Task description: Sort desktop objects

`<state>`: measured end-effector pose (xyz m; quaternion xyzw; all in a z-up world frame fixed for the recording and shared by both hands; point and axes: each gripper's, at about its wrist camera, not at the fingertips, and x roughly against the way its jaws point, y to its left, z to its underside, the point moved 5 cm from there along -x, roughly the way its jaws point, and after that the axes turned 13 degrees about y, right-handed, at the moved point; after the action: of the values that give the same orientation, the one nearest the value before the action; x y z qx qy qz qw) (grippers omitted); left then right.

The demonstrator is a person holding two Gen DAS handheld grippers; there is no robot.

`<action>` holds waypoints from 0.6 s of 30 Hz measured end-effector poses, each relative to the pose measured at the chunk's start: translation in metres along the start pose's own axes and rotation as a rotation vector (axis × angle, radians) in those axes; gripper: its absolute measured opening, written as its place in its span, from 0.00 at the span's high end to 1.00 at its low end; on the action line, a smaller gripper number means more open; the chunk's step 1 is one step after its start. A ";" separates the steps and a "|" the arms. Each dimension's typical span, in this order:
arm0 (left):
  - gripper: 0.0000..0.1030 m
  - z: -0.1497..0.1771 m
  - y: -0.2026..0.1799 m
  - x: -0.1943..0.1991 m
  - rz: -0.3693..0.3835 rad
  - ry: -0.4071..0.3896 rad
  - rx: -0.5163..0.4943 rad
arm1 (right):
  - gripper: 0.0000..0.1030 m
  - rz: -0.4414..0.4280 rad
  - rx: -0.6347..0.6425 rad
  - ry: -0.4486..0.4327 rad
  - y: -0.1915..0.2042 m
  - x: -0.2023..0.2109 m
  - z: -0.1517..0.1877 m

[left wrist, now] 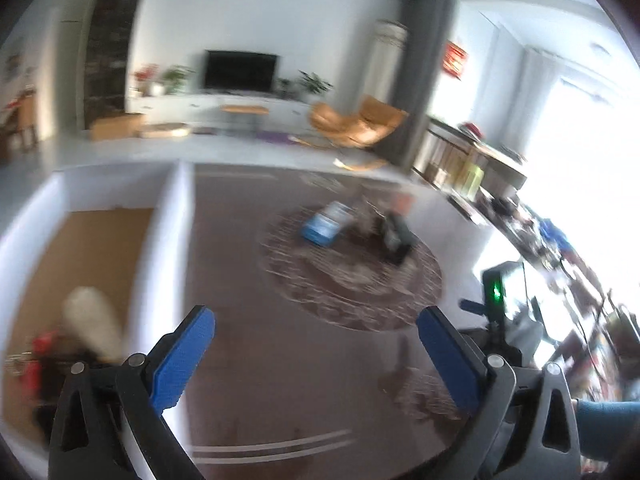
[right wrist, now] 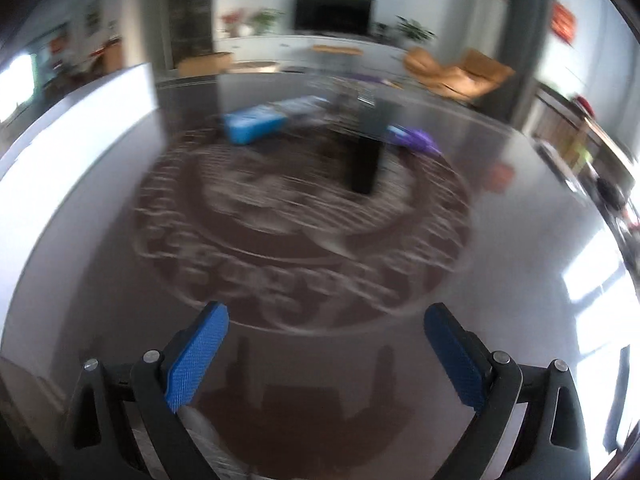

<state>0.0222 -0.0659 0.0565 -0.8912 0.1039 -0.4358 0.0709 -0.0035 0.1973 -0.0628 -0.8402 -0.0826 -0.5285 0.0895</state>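
Over the dark glossy bench (right wrist: 500, 240), both of your tongs stand wide with nothing between their blue pads, so you are between picks: neither hand carries anything, and the step in hand looks like the reach toward the next object. Both views are smeared, so read the details with caution.

Your left tongs (left wrist: 316, 354) point across the bench beside a white-walled box (left wrist: 172, 216) with a brown floor, which sits at the left of that view. A pale rounded thing (left wrist: 94, 326) and something red (left wrist: 38, 356) lie in its near corner; I cannot tell what either is. That box seems to be where sorted items go.

Your right tongs (right wrist: 326, 350) face the round patterned mat (right wrist: 304, 216) in the middle of the bench. At its far side the unsorted things cluster together: a blue packet (right wrist: 254, 124), a black upright block (right wrist: 366, 156) and a purple item (right wrist: 414, 138) just beside the block. In the left view the blue packet (left wrist: 326, 224) and the black block (left wrist: 394, 236) show on the same mat, well apart from both tongs.

Next you need to choose one of them, probably the blue packet, since it lies clear on the box side. Carry the tongs across the mat, lower them so the pads straddle its narrow sides, and close only once the picture steadies.
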 end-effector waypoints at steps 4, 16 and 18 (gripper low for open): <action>0.00 0.006 -0.022 -0.070 -0.056 0.086 -0.060 | 0.04 -0.027 -0.048 0.026 -0.015 0.002 0.007; 0.00 0.015 -0.013 -0.178 -0.166 0.249 -0.005 | 0.04 -0.045 -0.103 0.036 -0.013 -0.006 0.007; 0.00 0.013 -0.017 -0.184 -0.182 0.250 -0.013 | 0.04 -0.037 -0.100 0.039 -0.012 -0.008 0.006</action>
<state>-0.0755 -0.0041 -0.0876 -0.8361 0.0335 -0.5474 0.0116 -0.0046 0.2098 -0.0712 -0.8315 -0.0700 -0.5497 0.0394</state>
